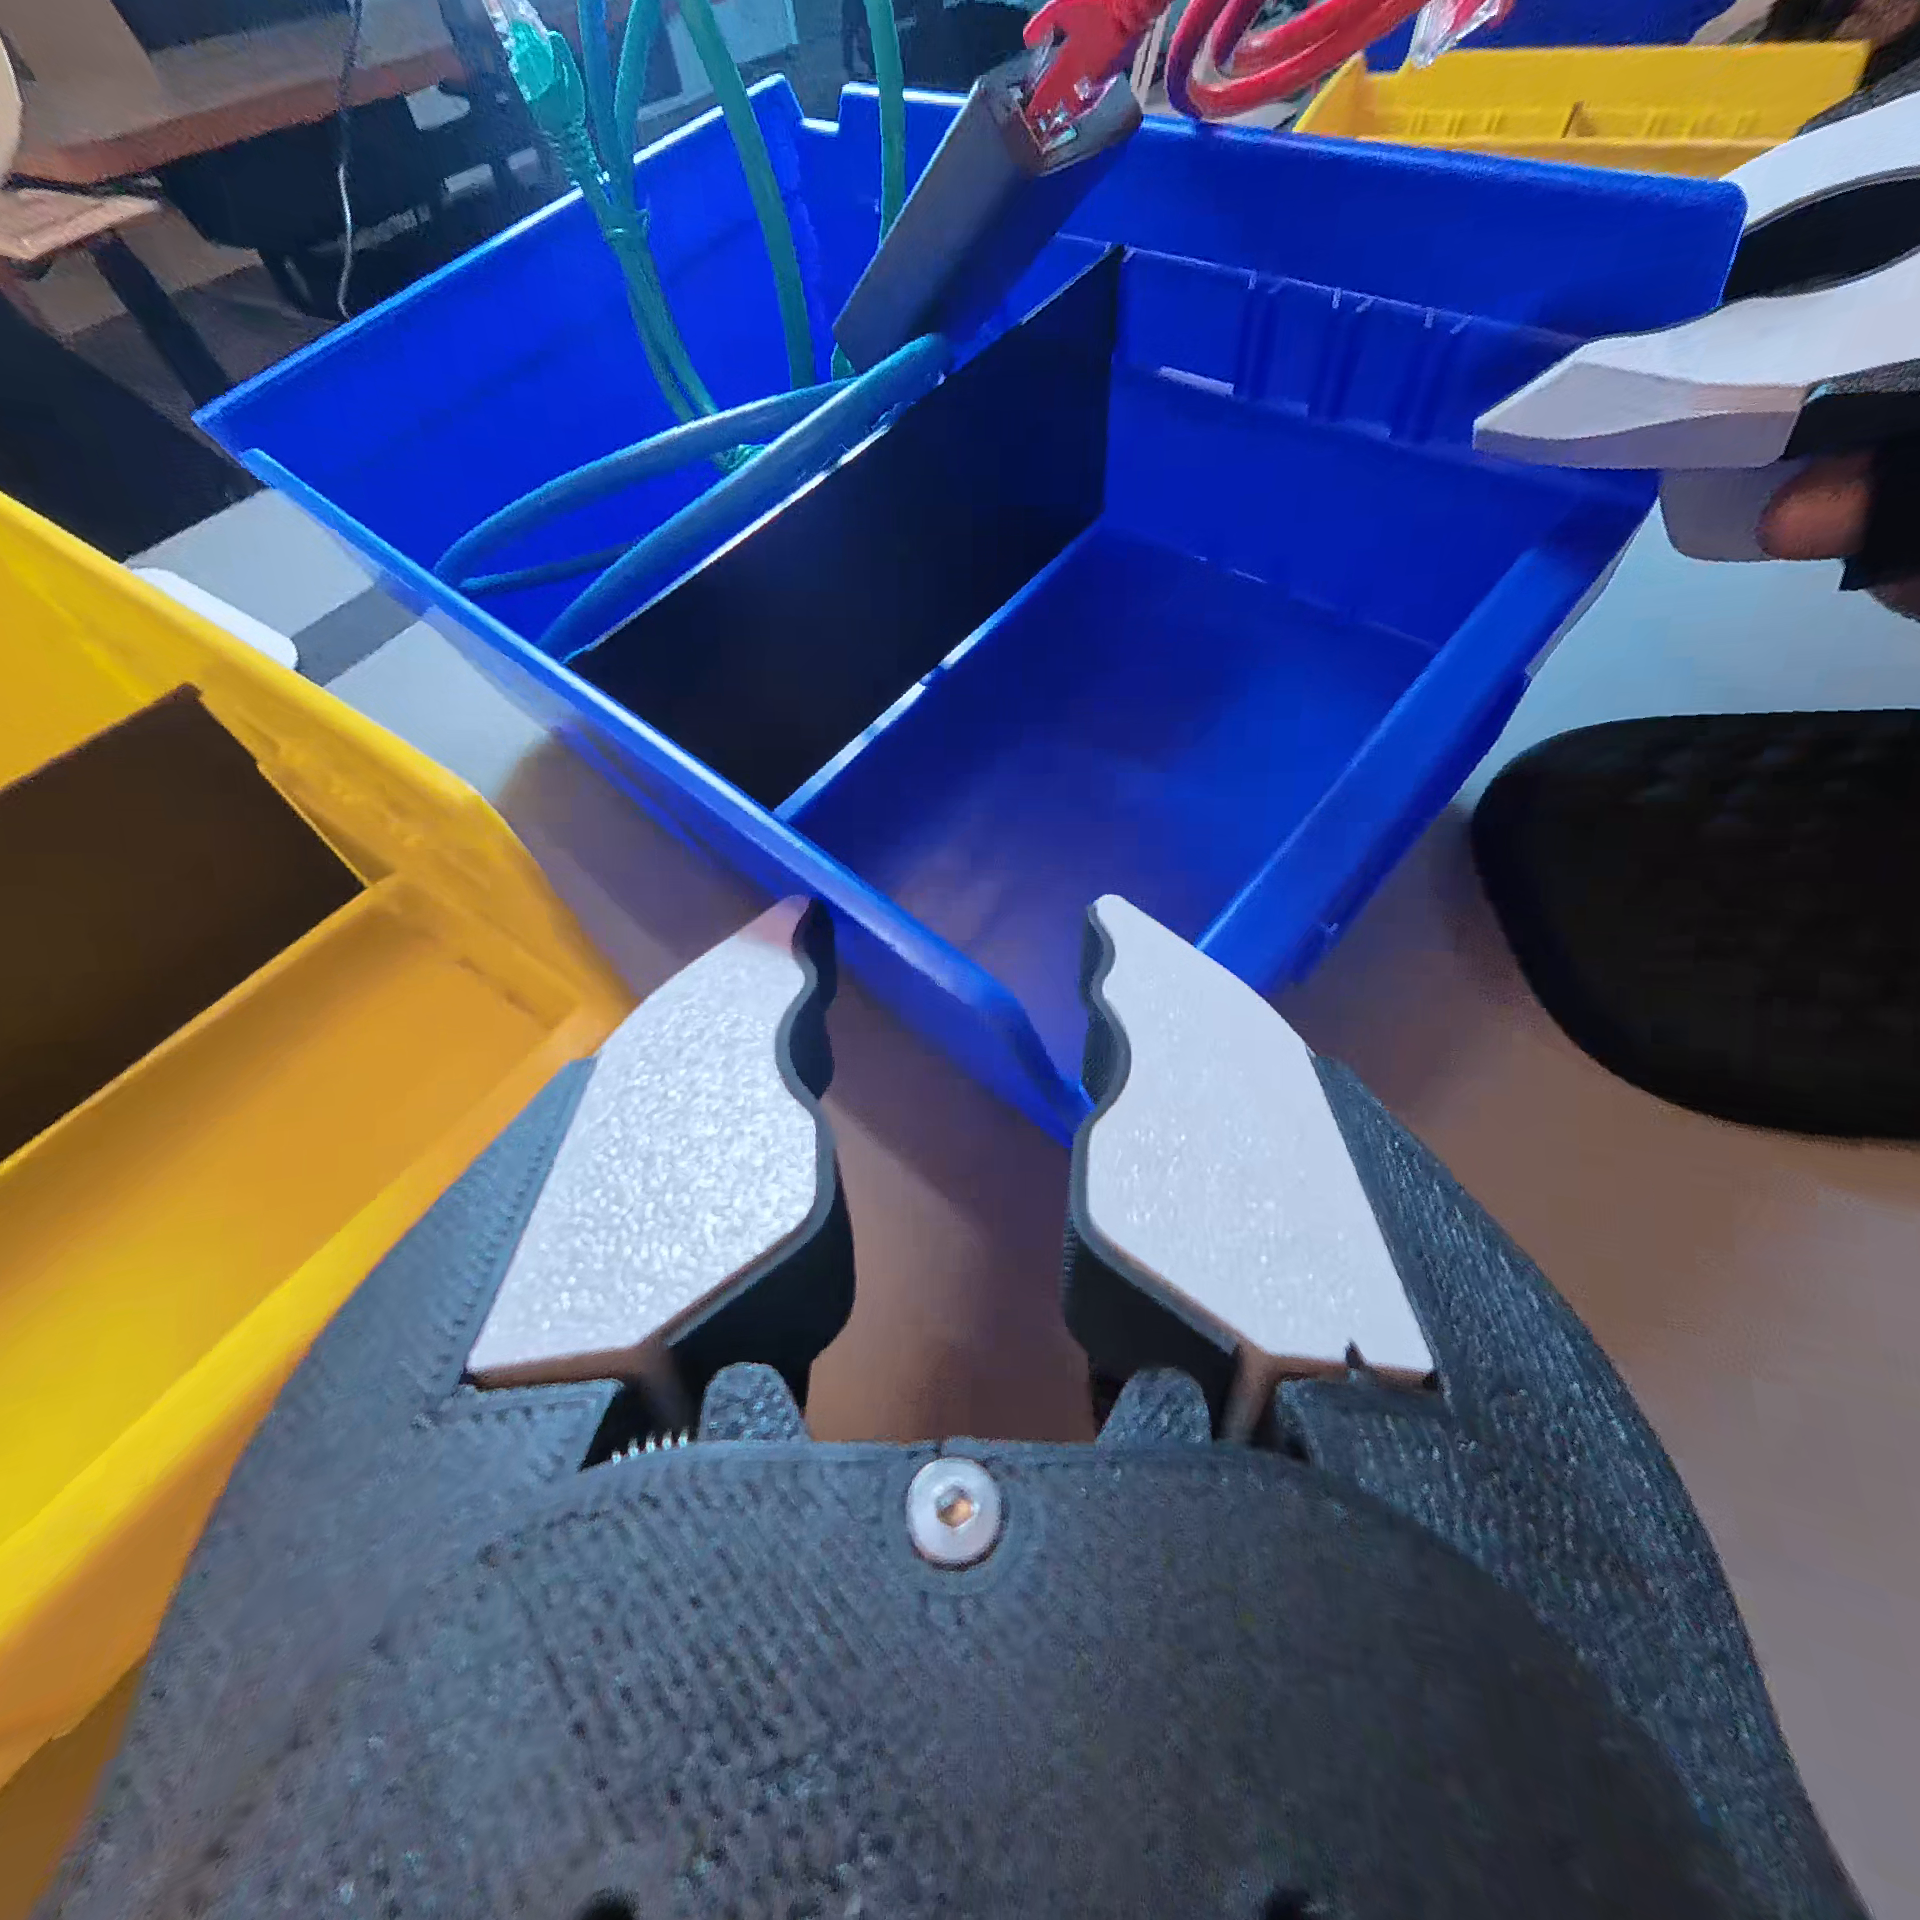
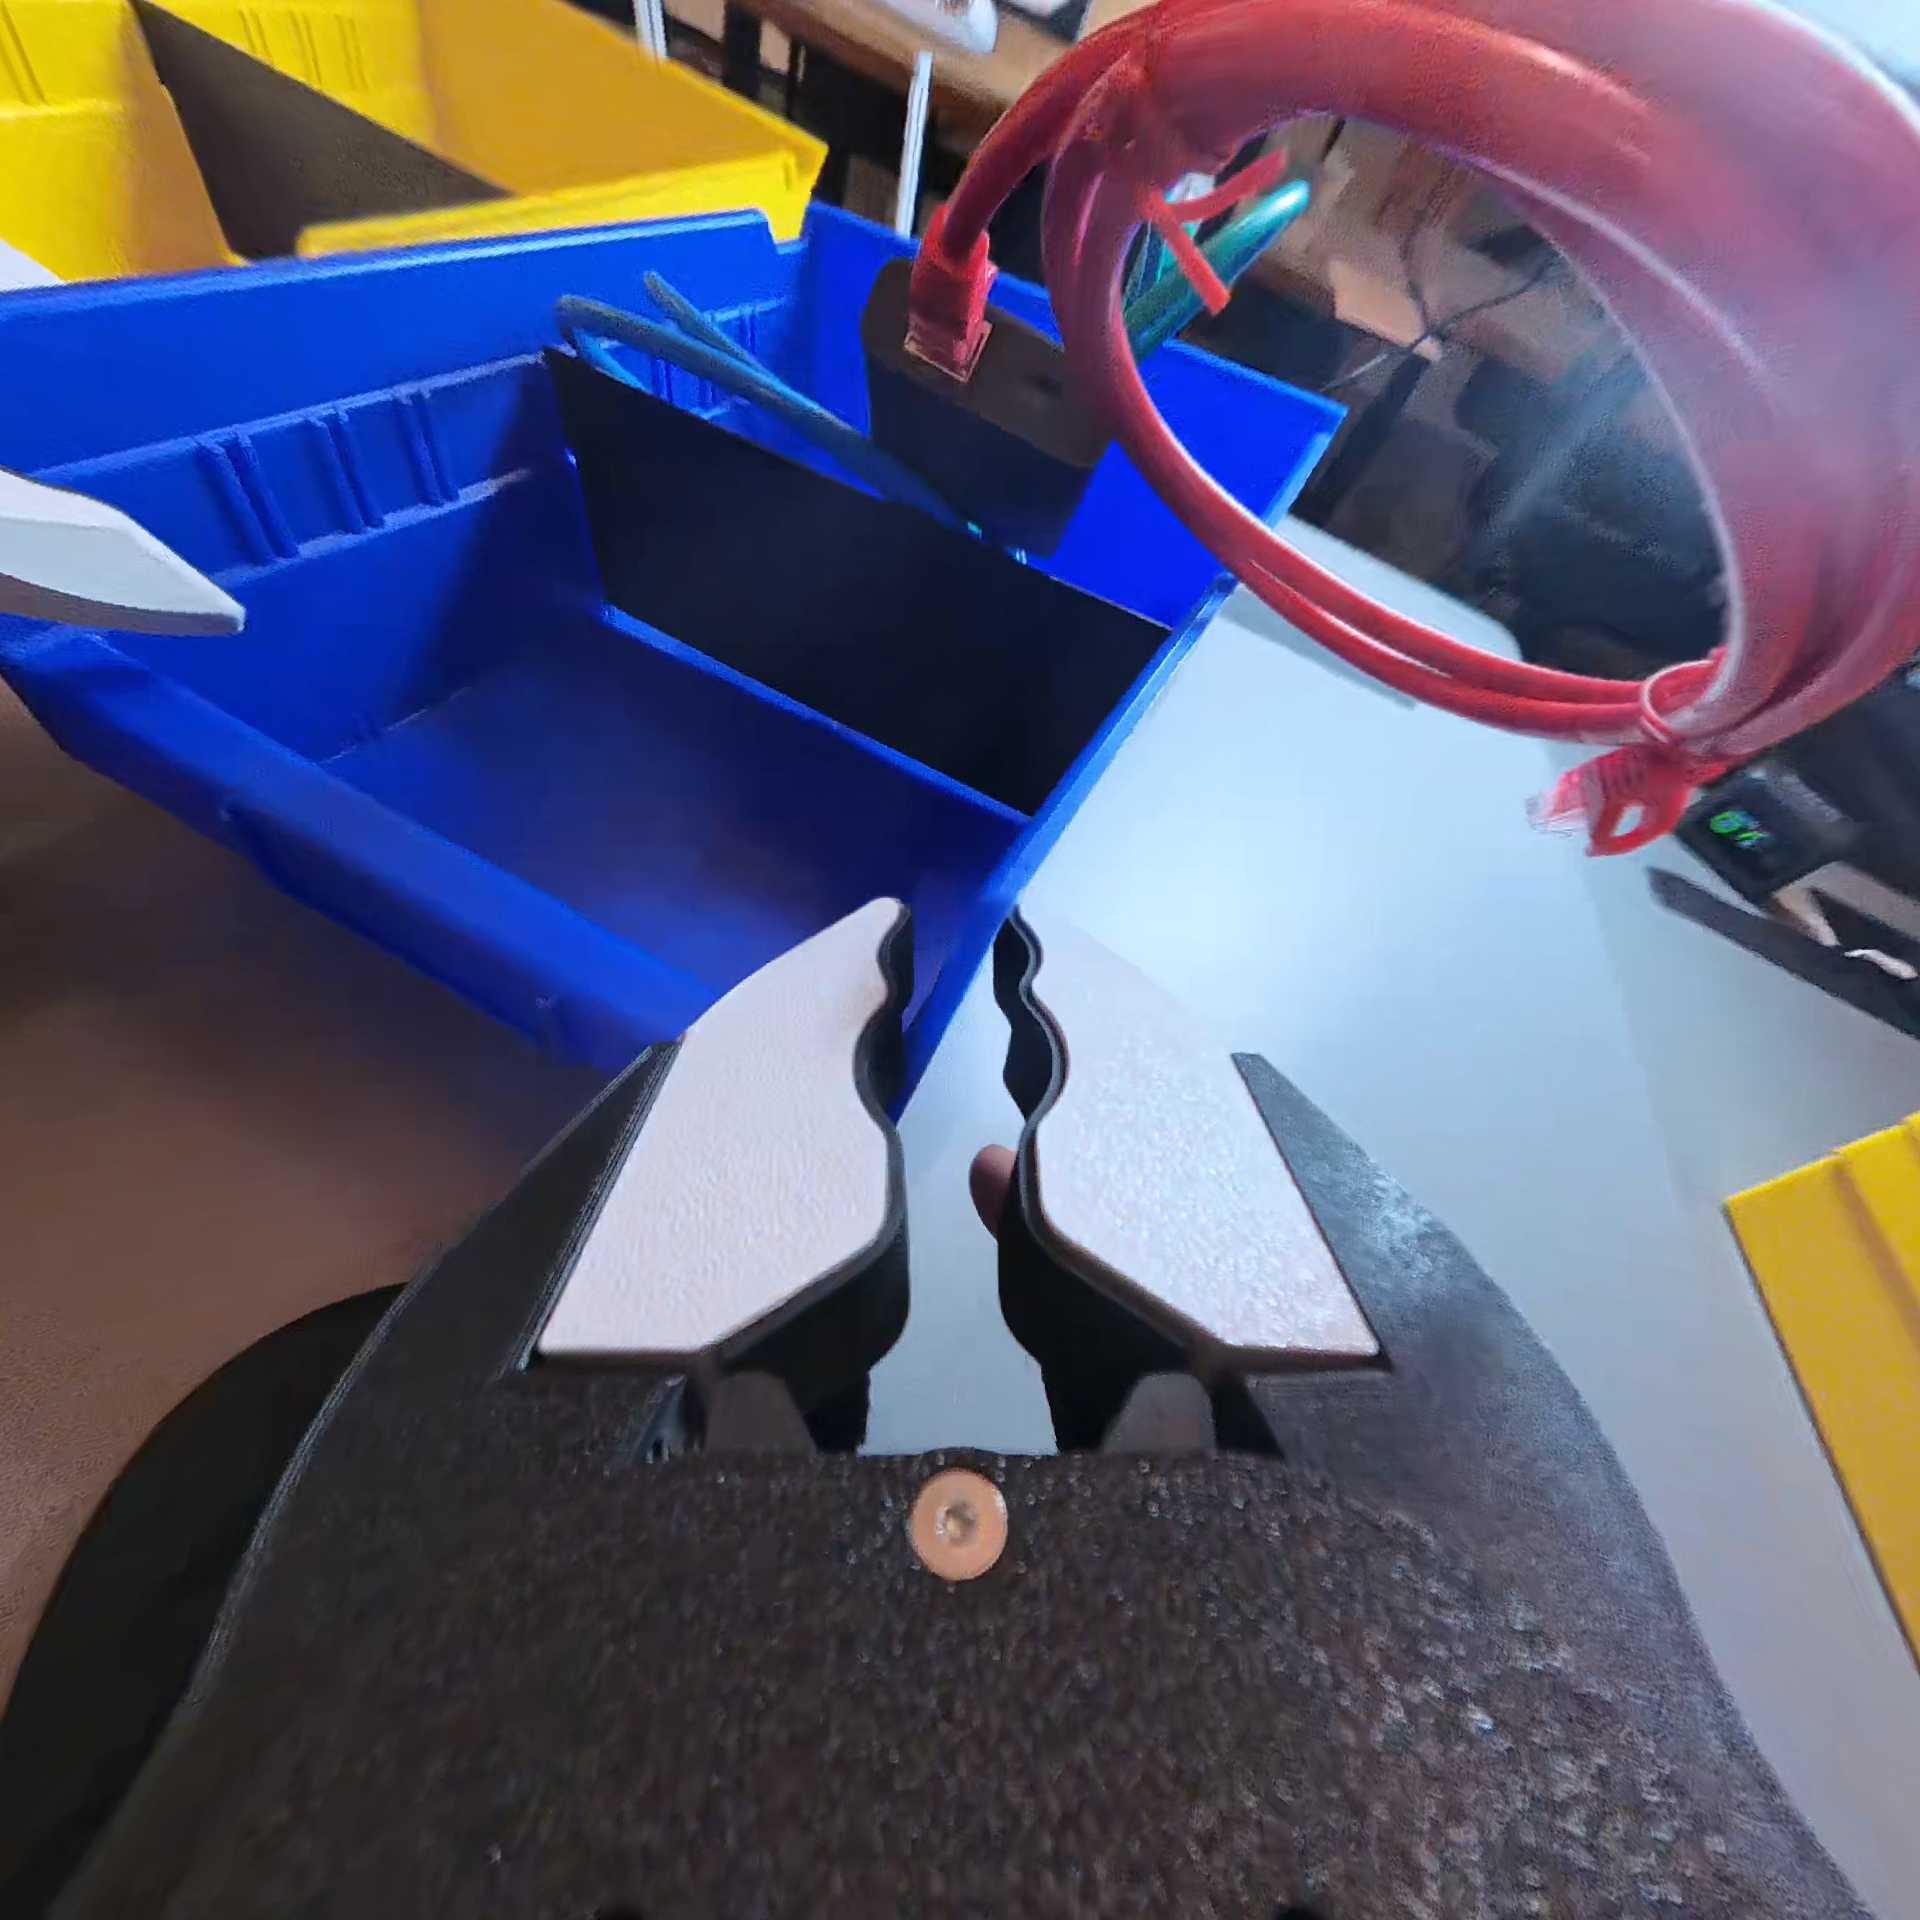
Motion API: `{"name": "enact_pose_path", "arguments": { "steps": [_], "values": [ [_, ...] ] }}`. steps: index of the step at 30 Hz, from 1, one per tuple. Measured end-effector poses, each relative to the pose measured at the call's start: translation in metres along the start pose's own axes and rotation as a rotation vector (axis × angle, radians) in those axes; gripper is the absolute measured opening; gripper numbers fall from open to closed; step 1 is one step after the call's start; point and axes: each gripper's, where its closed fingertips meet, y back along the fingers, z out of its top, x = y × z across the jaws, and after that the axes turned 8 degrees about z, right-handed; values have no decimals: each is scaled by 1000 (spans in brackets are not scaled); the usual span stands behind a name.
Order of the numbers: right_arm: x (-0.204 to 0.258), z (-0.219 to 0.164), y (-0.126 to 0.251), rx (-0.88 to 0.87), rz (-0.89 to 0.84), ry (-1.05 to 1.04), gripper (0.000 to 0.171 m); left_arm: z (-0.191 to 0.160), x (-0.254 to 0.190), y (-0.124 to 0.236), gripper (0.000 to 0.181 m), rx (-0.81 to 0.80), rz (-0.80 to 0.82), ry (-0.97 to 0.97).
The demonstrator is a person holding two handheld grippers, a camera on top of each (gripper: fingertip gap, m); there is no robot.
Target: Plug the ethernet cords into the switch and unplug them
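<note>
White table (image 2: pixel 1299 831), blue bin (image 2: pixel 416 436), blurred red cord (image 2: pixel 1351 644)

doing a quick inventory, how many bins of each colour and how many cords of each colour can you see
Blue bin: 1
Yellow bins: 2 in the left wrist view; whether the right wrist view's are the same ones is unclear
Red cord: 1 coil
Green cord: 1
Blue cord: 1; strands overlap, so cord counts are approximate
Total: 6

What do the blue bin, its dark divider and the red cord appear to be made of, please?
Blue bin: looks like moulded plastic, smooth and slightly glossy, with ribbed inner walls. Dark divider: a thin flat black sheet, matte; plastic or card, I cannot tell which. Red cord: a flexible, smooth, shiny jacket, probably rubbery plastic, with a translucent plug at its loose end.
</note>
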Motion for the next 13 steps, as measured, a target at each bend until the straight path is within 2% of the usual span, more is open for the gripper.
{"name": "enact_pose_path", "arguments": {
  "steps": [1,4,8,10,13],
  "values": [
    [1,6,8,-21,-18,4,14,6,-2,6,45,-19,0,-10],
    [1,36,35,-92,-75,37,12,37,-5,38,38,-117,26,-97],
    [23,108,64,-238,-37,116,13,80,16,105,37,-222,133,-167],
    [46,145,63,-311,27,168,14,90,39,144,37,-258,218,-176],
    [95,193,40,-418,161,228,16,83,77,207,37,-268,358,-181]
  ]
}}
